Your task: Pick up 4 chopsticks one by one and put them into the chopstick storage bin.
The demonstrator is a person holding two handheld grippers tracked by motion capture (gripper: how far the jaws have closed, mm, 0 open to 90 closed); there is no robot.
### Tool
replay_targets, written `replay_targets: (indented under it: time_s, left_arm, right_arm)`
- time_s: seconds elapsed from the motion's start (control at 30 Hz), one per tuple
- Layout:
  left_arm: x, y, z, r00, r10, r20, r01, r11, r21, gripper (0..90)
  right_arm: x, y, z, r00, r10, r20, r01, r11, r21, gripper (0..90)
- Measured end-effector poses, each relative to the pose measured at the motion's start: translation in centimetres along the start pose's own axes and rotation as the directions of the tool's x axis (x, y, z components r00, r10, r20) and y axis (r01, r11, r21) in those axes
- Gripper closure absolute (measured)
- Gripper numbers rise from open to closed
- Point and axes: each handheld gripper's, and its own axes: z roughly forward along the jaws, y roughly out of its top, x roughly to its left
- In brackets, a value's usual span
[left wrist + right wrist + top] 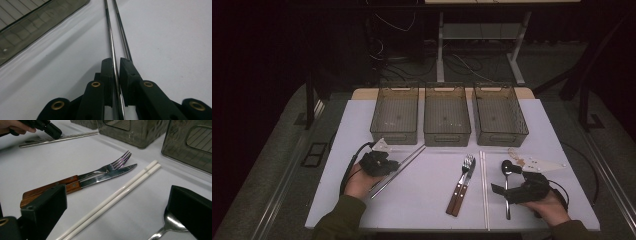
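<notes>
Steel chopsticks point(398, 170) lie slantwise on the white worktop point(427, 195), just in front of the leftmost of three smoky plastic bins point(395, 115). My left gripper point(116, 65) has its jaws closed down on one of the pair: in the left gripper view the rod runs straight through the narrow slot between them, while the second rod lies just beside the right jaw and runs on up the worktop with its twin. From the high view I see my left hand point(359, 182) behind that gripper, low on the worktop near its left edge, sleeve at the bottom.

Toward the middle I see a fork point(100, 171) and a knife point(105, 178), both with wooden handles, lying side by side and touching, tips aimed at the bins. Just to their right lie white chopsticks point(112, 201), a parallel pair running from front to back.

My right gripper point(120, 217) hangs with its jaws wide apart and nothing between them. A steel spoon point(507, 175) lies under it on the worktop, its bowl toward the bins; in the right gripper view part of it shows beside the right jaw. My right hand point(552, 207) is at the front right corner.
</notes>
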Motion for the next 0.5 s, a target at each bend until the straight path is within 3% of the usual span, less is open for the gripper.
replay_targets:
  time_s: [0.17, 0.5]
  left_arm:
    - [0.34, -0.16, -0.28, 0.9995, 0.011, -0.028, -0.011, 0.9999, 0.013, 80.8]
    - [0.51, -0.21, -0.32, 0.9997, 0.002, -0.022, -0.002, 0.9999, 0.016, 80.2]
  right_arm:
    - [0.0, 0.0, -0.01, 1.0, 0.0, 0.001, 0.0, 1.0, -0.001, 2.7]
    - [0.0, 0.0, -0.02, 1.0, 0.002, 0.002, -0.002, 1.0, 0.0, 2.7]
